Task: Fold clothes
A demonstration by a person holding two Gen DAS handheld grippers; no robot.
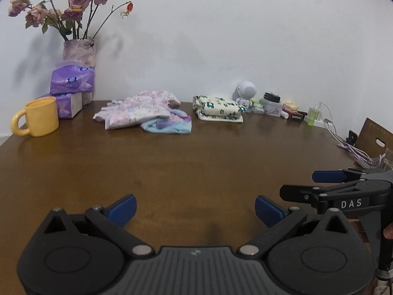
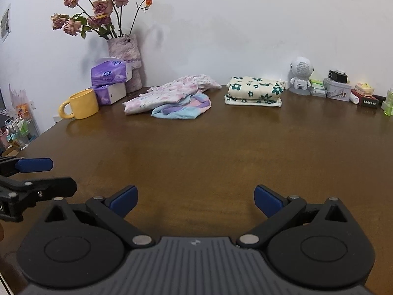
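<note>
Two grippers sit nearest me, both spread wide and holding nothing: my left gripper point(image 1: 195, 207) and right gripper point(image 2: 195, 200) hover low over the bare near part of the brown table point(image 1: 196, 162). Well beyond them, by the wall, I count two loose garments in one heap, a pink floral piece point(image 1: 137, 109) lying partly over a blue-purple one point(image 1: 169, 124), and one folded flower-print bundle point(image 1: 218, 109) just to their right. I judge the heap wants folding: I'd pinch a single layer at an edge and drag it onto open wood. One yellow mug point(image 1: 36, 116), two tissue packs point(image 1: 71, 83) stand left.
</note>
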